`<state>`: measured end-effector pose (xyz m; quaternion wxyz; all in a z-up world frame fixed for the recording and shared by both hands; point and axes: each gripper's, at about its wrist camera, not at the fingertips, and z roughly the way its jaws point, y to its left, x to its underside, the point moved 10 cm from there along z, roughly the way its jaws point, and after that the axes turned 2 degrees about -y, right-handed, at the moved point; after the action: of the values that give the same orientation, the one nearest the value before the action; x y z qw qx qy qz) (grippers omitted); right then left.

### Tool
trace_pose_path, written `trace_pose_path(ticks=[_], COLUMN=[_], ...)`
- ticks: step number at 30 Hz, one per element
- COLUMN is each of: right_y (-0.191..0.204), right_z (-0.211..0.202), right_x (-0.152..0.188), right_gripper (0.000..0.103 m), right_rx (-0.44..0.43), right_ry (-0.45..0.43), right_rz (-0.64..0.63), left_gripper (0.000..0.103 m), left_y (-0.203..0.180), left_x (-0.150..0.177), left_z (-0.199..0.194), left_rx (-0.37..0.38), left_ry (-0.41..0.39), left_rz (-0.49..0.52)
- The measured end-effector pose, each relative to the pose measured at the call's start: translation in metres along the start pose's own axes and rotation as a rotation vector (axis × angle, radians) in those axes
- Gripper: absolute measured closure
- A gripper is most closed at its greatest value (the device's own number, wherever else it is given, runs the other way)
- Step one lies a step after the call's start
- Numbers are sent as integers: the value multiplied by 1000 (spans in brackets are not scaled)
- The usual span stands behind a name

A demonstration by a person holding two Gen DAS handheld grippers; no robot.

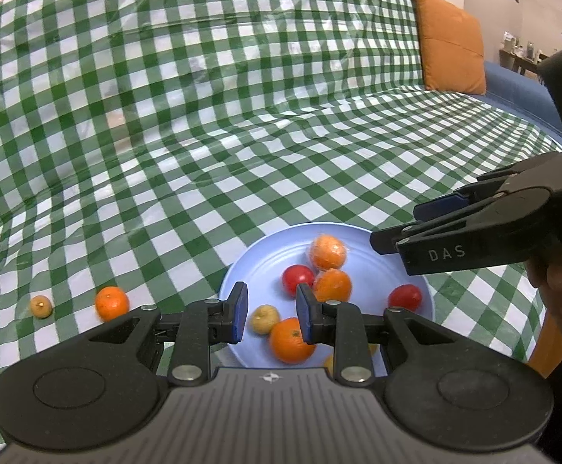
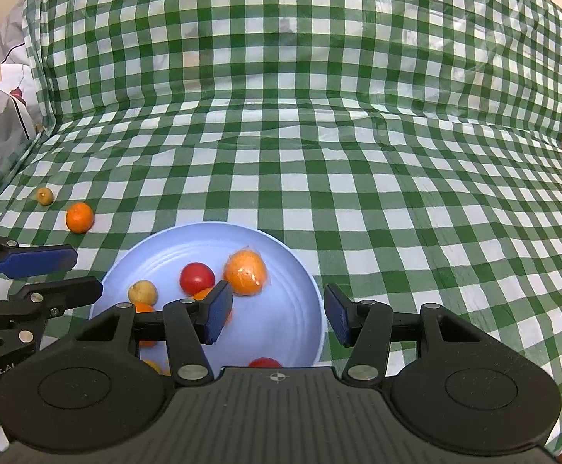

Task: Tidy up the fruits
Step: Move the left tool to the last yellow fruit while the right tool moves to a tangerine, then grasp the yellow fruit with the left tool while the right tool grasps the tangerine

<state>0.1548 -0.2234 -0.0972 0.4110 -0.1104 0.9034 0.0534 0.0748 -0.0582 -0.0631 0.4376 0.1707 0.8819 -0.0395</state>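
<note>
From the left wrist, the left gripper [image 1: 269, 315] hung narrowly parted and empty over the blue plate [image 1: 238, 270] of fruit; a mandarin [image 1: 112, 303] lay outside on the checked cloth [image 1: 281, 116].

From the right wrist, the right gripper [image 2: 277, 311] hovered wider, empty. A careless reach might roll the mandarin away.

Both wrist views look down, seemingly close, sharing the plate [image 1: 238, 270].

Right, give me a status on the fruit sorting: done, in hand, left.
Done: the blue plate already holds several fruits, among them a plastic-wrapped orange and a red tomato. In hand: nothing; the left tool and the right tool both hover empty over the plate. Left: one orange and a small yellowish fruit lie on the checked cloth.
</note>
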Motion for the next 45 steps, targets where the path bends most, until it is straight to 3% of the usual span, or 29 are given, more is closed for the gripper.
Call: trace_pose_path(ticks=[8,22,25,28,29,35,41,43,45], right_y=[24,86,101,118,123,156,179,187,195], right_z=[2,15,19,25,26,42,70,79,86], right_x=[-14,-49,-53,-57,-58,-65,-68,-69,-71], right_gripper=[48,49,64,85,91,90,88,77,56], right_rx=[-16,-83,-107,-135,-147,-201,-235,-251,-262], right_ry=[-32,-93,-94,-96,-96,-92,-45,-24,-15], right_rz=[-2,77,88,83,81,56,64,61,50], left_gripper=[73,75,82,96,97,97,96,94,92], left_y=[35,138,157,175,181,223,257,265,278], left_x=[1,3,6,12,14,21,32,33,33], left_z=[-3,-2,1,6,7,12,23,26,31], left_rx=[-51,-244,-287,-296,-298,-332,-280,-288,-293], left_ry=[9,44,62,91,97,108,121,108,95], left_rz=[-48,-288,-321,-380,-397,-520,-708,-739,-772])
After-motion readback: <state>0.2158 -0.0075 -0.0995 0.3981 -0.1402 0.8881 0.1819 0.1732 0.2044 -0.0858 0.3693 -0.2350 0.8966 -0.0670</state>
